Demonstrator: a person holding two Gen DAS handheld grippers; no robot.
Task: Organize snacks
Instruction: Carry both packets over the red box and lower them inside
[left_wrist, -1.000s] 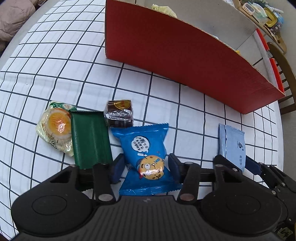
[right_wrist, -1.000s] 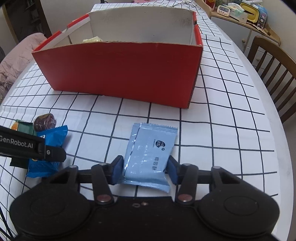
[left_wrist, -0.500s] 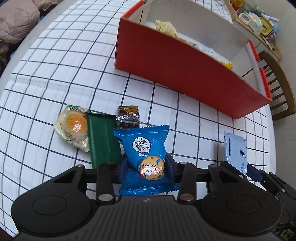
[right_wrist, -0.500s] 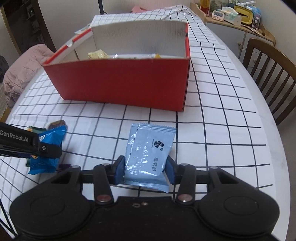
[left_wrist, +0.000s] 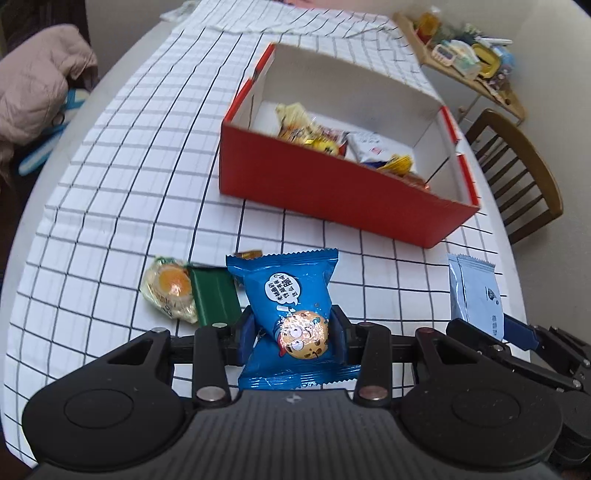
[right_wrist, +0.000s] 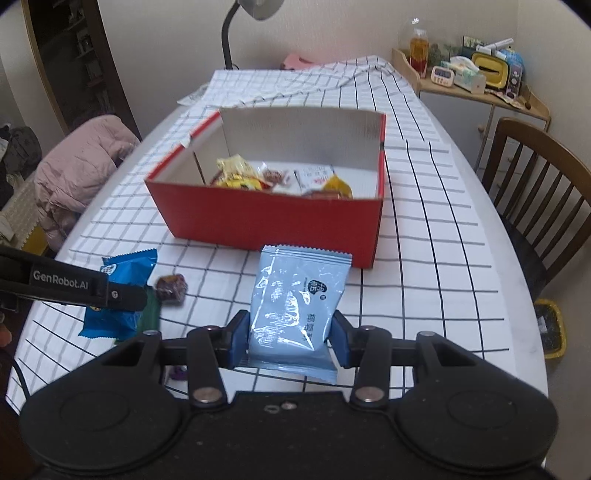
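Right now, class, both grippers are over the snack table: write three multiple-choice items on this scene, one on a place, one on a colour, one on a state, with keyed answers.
1. Where does the green packet lie?
A. in the box
B. on the tablecloth
C. on the chair

2. What colour is the box outside?
A. red
B. yellow
C. black

3. What does the right gripper hold?
A. nothing
B. a brown sweet
C. a pale blue packet

Answers: B, it lies on the checked cloth; A, its front wall is red; C, the fingers pinch it.
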